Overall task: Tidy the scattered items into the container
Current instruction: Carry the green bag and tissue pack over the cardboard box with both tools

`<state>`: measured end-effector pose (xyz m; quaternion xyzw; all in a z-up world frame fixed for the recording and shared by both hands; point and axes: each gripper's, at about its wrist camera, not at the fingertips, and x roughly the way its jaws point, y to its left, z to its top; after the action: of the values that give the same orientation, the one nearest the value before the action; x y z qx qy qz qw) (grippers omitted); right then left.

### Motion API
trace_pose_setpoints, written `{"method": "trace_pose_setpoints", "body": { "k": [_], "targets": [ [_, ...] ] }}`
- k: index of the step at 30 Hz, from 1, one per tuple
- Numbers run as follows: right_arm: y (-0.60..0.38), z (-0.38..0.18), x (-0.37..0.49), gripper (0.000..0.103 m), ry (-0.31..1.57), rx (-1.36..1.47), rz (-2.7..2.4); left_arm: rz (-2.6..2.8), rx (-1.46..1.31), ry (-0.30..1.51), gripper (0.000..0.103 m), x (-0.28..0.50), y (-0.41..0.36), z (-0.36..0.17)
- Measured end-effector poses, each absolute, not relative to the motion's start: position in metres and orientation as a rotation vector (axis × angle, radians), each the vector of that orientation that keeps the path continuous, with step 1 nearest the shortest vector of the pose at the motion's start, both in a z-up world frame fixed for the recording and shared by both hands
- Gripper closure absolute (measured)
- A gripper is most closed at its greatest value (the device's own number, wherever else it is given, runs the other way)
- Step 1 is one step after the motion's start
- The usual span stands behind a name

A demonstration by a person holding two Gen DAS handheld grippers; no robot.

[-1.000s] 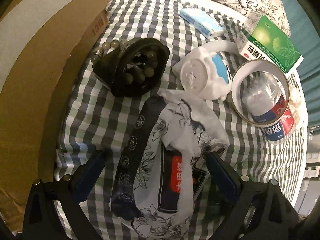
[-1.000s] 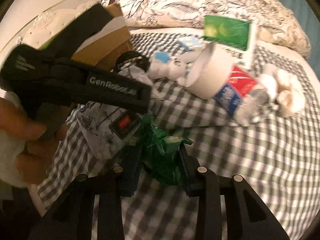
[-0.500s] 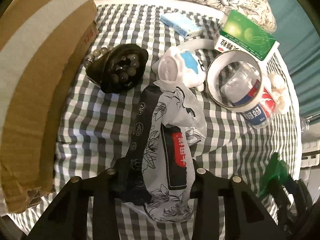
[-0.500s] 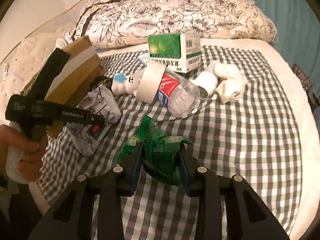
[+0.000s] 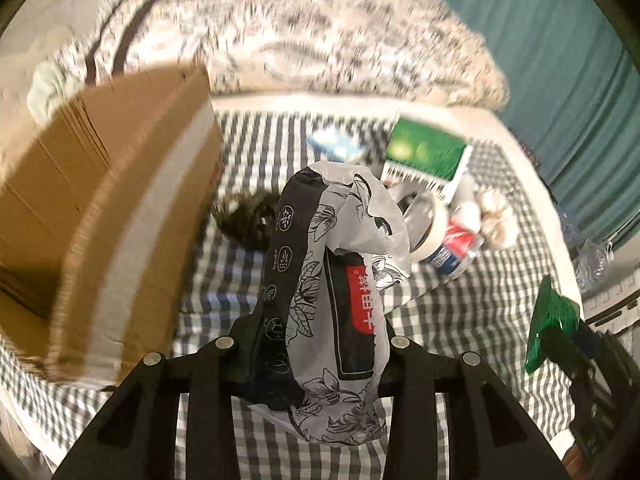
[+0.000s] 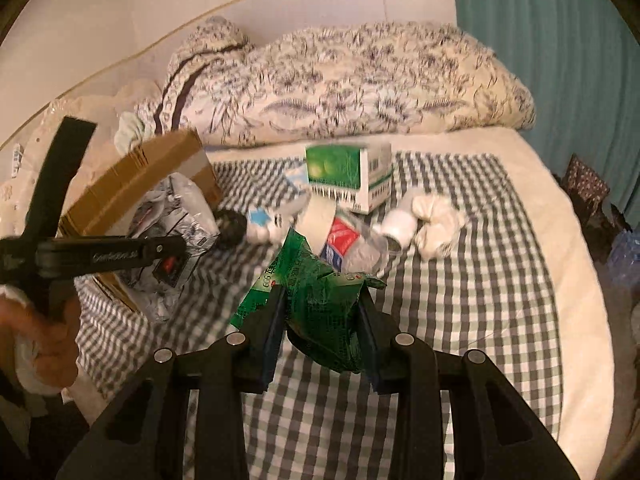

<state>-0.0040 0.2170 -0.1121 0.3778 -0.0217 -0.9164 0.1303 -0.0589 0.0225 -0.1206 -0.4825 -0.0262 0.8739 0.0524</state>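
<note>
Both grippers are clenched: the left gripper (image 5: 316, 344) pinches the floral tissue pack (image 5: 336, 292) beside the cardboard box (image 5: 108, 204); the right gripper (image 6: 320, 320) grips a green wrapper (image 6: 316, 296) over the checked bedspread (image 6: 460, 304).

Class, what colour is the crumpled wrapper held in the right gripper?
Green; the crumpled wrapper in the right gripper shows best in the right wrist view.
</note>
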Motion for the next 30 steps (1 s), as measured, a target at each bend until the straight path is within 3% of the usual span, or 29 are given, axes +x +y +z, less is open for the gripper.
{"method": "trace_pose_setpoints", "body": {
  "k": [15,30],
  "targets": [
    [0.197,-0.037,0.017,0.069,-0.06,0.841,-2.798,2.848,-1.028,-0.038,0.065,-0.008,-0.003,-0.039],
    [0.138,-0.005,0.022,0.069,0.005,0.738,-2.759,3.006,-0.894,-0.055,0.065,0.009,-0.063,-0.013]
  ]
}}
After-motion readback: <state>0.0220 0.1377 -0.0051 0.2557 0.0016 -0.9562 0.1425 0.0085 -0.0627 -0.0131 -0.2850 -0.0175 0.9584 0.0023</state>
